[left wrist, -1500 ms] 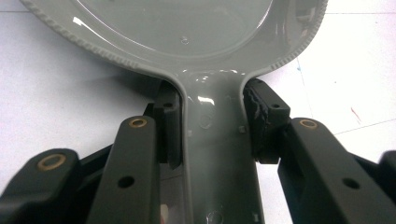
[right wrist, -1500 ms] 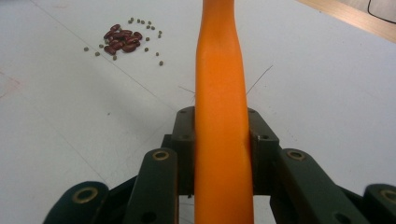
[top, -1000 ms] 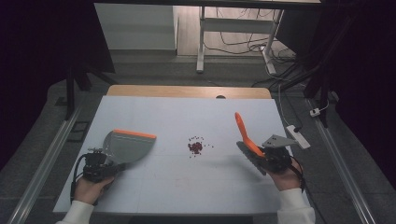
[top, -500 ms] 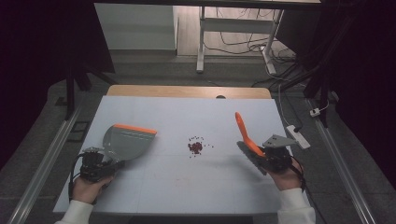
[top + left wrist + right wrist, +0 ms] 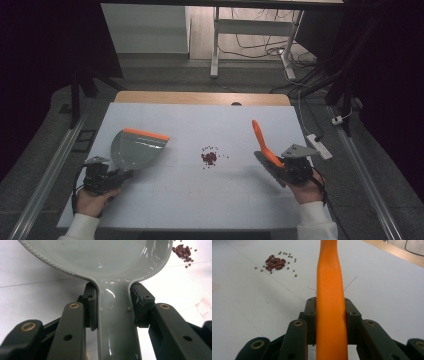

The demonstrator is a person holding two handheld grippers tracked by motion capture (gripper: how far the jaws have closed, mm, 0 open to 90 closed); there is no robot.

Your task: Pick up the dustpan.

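Note:
A grey dustpan [image 5: 135,150] with an orange front lip sits at the left of the white table [image 5: 200,125]. My left gripper [image 5: 122,175] is shut on its handle; in the left gripper view the handle [image 5: 116,322] runs between the two pads [image 5: 90,306]. My right gripper [image 5: 272,160] at the right is shut on an orange brush handle [image 5: 261,142] that points up and away; in the right gripper view the brush handle [image 5: 330,290] rises between the jaws. A small pile of red beans [image 5: 209,157] with scattered crumbs lies between them, also visible as beans [image 5: 274,263] and beans [image 5: 182,251].
A wooden strip [image 5: 200,97] edges the table's far side. A white power strip [image 5: 318,145] lies off the right edge. Metal rails [image 5: 47,170] run along both sides, and a desk frame [image 5: 215,40] with cables stands behind.
The dustpan has tipped up and shifted slightly left and back over the last second. The right gripper and brush have stayed put.

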